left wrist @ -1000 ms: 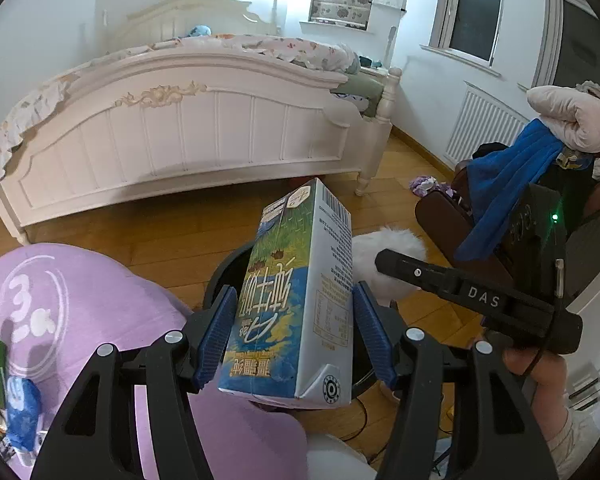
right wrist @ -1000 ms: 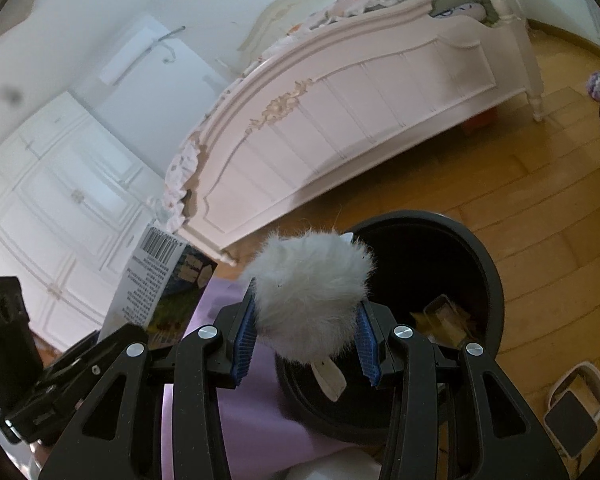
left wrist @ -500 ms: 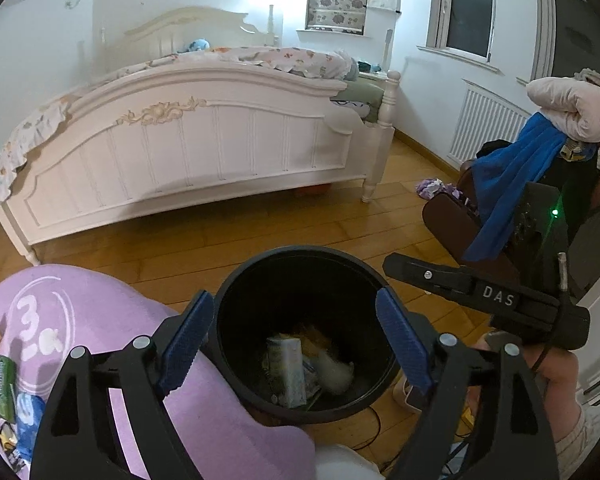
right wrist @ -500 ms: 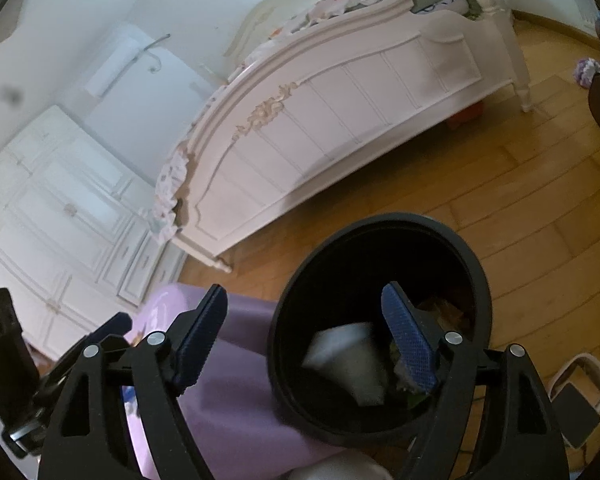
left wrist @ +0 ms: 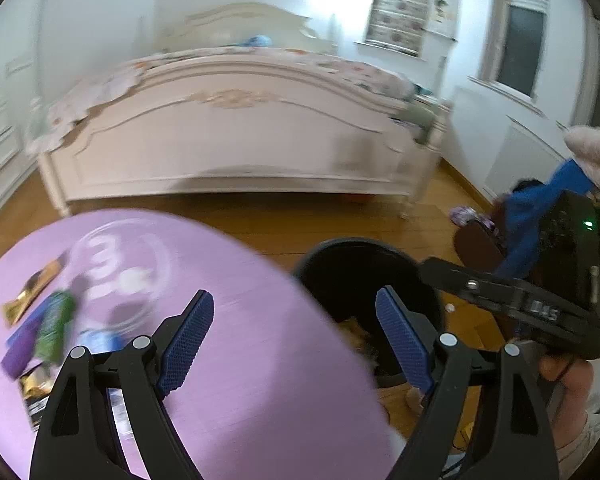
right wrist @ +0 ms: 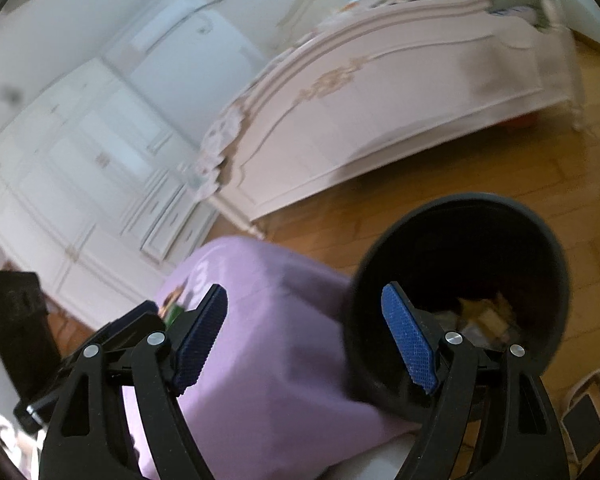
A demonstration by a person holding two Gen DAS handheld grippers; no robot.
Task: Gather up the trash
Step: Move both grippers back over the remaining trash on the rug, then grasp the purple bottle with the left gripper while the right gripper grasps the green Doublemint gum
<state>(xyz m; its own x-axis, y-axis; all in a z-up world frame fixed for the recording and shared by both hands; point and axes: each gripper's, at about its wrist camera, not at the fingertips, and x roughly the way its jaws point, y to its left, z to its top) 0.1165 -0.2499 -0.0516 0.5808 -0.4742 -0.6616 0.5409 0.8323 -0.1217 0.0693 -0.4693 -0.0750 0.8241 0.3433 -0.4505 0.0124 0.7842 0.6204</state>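
Both empty, wide-open grippers, left gripper and right gripper, swung from black bin toward snack wrappers left of it: light, crinkly, slippery, pinch mid-body.

Ahead of me a white carved bed stands on a wooden floor, white wardrobes beside it.

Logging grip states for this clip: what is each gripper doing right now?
Left gripper: open, empty, over the purple cloth.
Right gripper: open, empty, beside the bin.
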